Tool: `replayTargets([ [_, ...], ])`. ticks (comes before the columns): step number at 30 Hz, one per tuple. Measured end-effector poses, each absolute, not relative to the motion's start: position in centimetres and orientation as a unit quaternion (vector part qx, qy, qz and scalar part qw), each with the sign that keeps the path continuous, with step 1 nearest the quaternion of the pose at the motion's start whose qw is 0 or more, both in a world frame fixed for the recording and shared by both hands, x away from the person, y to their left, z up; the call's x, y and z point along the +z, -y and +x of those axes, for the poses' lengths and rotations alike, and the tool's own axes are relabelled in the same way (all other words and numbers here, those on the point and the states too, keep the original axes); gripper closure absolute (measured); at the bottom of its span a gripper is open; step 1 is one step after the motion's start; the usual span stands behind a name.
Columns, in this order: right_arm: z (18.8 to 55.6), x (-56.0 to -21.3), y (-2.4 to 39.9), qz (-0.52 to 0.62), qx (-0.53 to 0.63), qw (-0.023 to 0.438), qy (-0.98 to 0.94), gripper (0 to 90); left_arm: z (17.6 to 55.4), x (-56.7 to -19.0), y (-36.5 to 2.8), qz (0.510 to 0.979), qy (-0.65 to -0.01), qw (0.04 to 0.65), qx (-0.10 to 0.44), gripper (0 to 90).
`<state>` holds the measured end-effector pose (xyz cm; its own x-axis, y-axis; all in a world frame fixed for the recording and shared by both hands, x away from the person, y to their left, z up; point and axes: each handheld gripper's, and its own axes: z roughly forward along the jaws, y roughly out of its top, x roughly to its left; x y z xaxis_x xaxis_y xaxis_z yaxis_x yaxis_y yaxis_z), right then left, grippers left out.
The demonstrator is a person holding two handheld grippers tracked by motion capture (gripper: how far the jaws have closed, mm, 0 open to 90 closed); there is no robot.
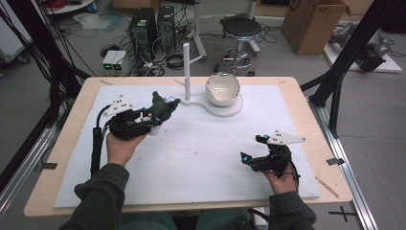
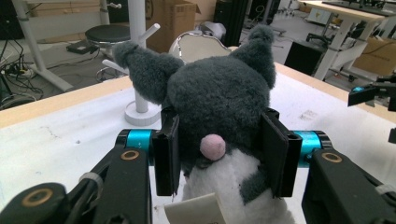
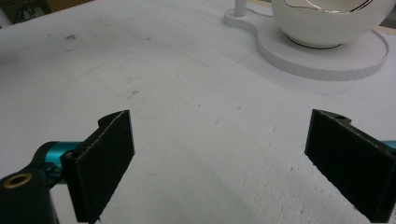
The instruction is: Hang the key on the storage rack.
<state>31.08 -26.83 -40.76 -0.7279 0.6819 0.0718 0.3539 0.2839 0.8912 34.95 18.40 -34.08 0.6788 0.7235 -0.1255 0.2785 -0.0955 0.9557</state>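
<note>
A grey and white plush toy [image 2: 219,102] with two ears and a pink nose sits between the jaws of my left gripper [image 2: 219,156], which is shut on it. In the high view that left gripper [image 1: 160,111] holds the plush toy [image 1: 162,106] above the mat's left part, close to the white post [image 1: 186,72]. A white bowl [image 1: 222,89] with a shiny inside rests on the white base [image 1: 230,110] beside the post. My right gripper [image 1: 251,149] is open near the mat's front right, its jaws [image 3: 224,163] wide apart over bare mat.
A white mat [image 1: 201,148] covers the wooden table [image 1: 306,115]. The post has side pegs [image 2: 152,30]. Off the table stand a stool [image 1: 242,28], computer towers [image 1: 143,28], cardboard boxes [image 1: 311,21] and black frame struts [image 1: 344,62].
</note>
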Motion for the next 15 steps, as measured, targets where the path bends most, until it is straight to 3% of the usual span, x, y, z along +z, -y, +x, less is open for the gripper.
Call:
replayTargets([
  [15,31.1,-40.7,26.8,0.328,0.499,0.167,-0.784,7.6,37.0,-32.4,-17.7,0.715,-0.349,0.577,0.187,54.5],
])
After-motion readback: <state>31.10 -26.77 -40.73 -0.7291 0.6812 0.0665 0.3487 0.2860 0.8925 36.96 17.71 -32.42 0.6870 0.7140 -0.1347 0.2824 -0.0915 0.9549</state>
